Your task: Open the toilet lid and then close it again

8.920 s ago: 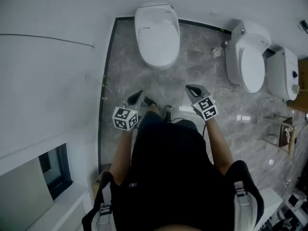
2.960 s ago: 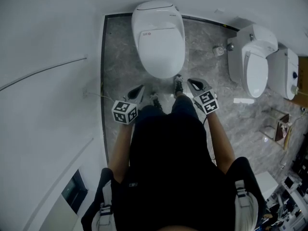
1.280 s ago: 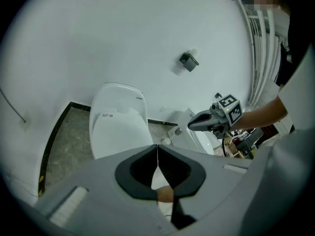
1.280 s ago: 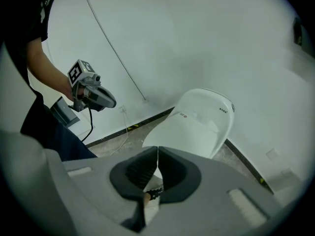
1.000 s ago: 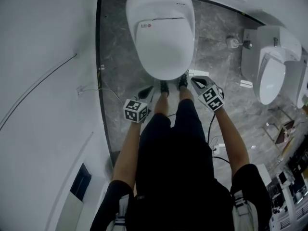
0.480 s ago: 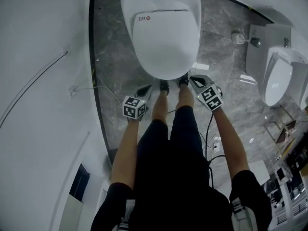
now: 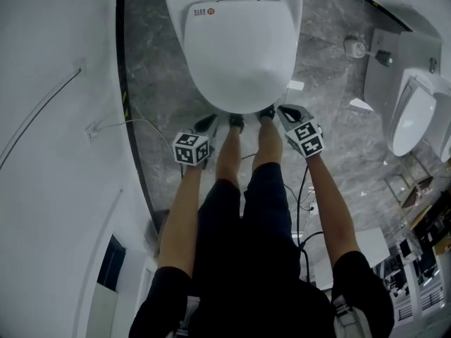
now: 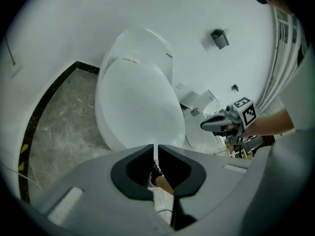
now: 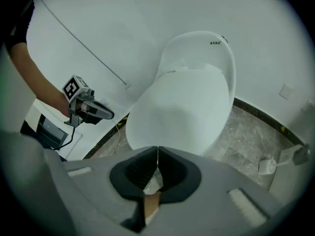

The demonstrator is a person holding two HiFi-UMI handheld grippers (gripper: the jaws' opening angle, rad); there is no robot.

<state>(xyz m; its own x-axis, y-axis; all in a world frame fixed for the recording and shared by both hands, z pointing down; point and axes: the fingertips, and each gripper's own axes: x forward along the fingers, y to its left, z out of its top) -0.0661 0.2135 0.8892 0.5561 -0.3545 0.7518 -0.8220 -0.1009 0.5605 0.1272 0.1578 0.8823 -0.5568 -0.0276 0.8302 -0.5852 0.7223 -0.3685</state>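
Observation:
The white toilet stands right in front of me with its lid (image 7: 239, 48) down flat. My left gripper (image 7: 206, 123) hangs by the bowl's front left edge, a little clear of it, jaws shut and empty. On the other side my right gripper (image 7: 285, 110) is at the front right edge, also shut with nothing in it. The left gripper view looks over the closed lid (image 8: 140, 104) past shut jaws (image 8: 156, 147), with the right gripper (image 8: 216, 124) beyond. The right gripper view has the lid (image 9: 184, 107) ahead of shut jaws (image 9: 157, 149) and the left gripper (image 9: 93, 111) at the left.
The person's legs and shoes (image 7: 236, 122) stand against the bowl's front, between the grippers. A white wall runs along the left, with a thin cable (image 7: 141, 123) on the grey marble floor beside it. A second toilet (image 7: 412, 115) stands at the right; a wall valve (image 7: 352, 46) sits between.
Both grippers have sunk toward the bowl's front edge, and the view has closed in on the toilet. Their jaws stay shut. The lid has not moved.

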